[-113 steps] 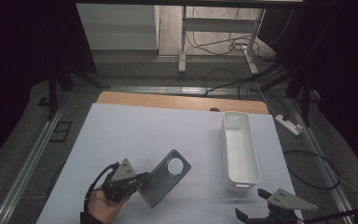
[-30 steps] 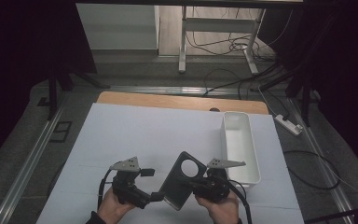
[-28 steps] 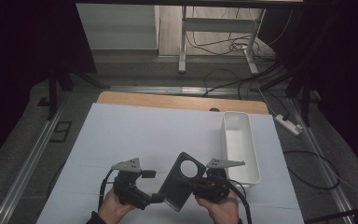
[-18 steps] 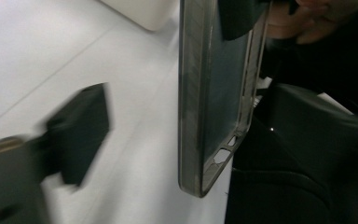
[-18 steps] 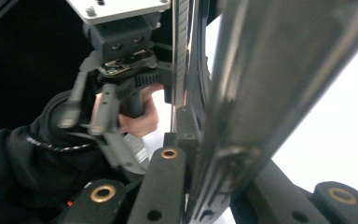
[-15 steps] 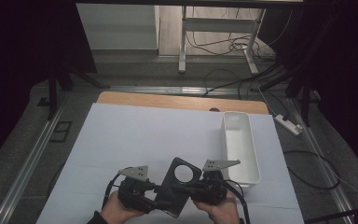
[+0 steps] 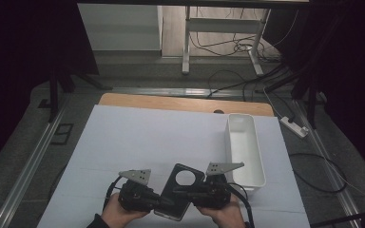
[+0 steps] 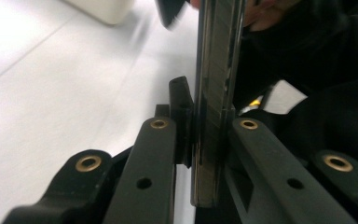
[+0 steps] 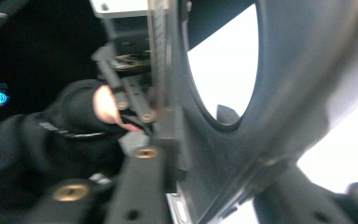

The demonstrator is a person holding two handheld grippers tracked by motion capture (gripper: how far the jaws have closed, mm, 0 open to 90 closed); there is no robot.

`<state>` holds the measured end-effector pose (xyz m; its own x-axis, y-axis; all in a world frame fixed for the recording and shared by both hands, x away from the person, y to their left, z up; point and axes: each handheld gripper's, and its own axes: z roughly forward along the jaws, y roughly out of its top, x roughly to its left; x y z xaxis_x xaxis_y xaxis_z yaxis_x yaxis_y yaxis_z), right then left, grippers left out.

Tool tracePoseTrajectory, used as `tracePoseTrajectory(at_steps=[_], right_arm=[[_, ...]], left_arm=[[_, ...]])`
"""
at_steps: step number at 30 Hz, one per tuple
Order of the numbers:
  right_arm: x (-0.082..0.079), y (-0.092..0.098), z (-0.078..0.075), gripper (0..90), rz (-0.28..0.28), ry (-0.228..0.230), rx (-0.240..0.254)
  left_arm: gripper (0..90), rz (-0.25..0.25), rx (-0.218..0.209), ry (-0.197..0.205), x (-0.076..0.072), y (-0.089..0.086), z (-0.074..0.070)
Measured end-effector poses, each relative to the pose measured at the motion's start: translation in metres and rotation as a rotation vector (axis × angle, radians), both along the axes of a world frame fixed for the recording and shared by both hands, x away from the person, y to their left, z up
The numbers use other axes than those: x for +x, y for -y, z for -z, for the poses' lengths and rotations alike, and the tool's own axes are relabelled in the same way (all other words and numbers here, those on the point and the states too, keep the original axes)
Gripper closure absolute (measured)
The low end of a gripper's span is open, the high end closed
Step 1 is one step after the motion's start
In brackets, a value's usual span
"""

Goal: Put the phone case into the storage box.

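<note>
White plastic forms the long narrow bin standing on the white table cover, and the high view shows nothing inside it; it serves as the landmark for the rest. Just to the left of the bin's near end, at the front of the cover, a dark flat phone case with a round camera hole is held between the two grippers, tilted so that the end with the hole points away from the person. The right gripper lies between the bin's near end and the case, with its grey plate just beside the bin wall. The left gripper is on the far side of the case from the bin, well apart from it.

In the left gripper view the case stands edge-on between the two black jaws, which have just been closing and now pinch its lower edge from both sides. In the right gripper view the case fills the space between the jaws, hole towards the bright table; these jaws have just been opening, one pad sits against the case's face, but the blur leaves it unclear whether the other one presses on it
</note>
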<state>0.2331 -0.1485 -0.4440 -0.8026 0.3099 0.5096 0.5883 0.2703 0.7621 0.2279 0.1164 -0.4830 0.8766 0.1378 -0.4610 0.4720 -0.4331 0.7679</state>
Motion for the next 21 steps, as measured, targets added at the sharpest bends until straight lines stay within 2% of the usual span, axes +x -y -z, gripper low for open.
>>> tracePoseTrajectory(at_steps=[3, 9, 13, 14, 16, 21], right_arm=[[0.000, 0.003, -0.003, 51.8, 0.056, 0.038, -0.031], [-0.003, 0.008, -0.011, 20.9, 0.187, 0.189, -0.145], [-0.003, 0.009, -0.014, 3.9, 0.238, 0.216, -0.187], [-0.003, 0.009, -0.014, 3.9, 0.238, 0.216, -0.187], [-0.003, 0.010, -0.016, 0.3, 0.263, 0.231, -0.224], [-0.003, 0.012, -0.021, 0.0, 0.288, 0.265, -0.255]], left_arm=[[84.2, -0.050, 0.033, 0.015, 0.000, -0.003, -0.001], [84.2, -0.154, 0.083, 0.057, -0.005, -0.010, -0.005], [84.2, -0.203, 0.137, 0.081, -0.009, -0.011, -0.006], [84.2, -0.203, 0.137, 0.081, -0.009, -0.011, -0.006], [84.2, -0.227, 0.163, 0.086, -0.011, -0.010, -0.006], [84.2, -0.280, 0.223, 0.113, -0.015, -0.007, -0.007]])
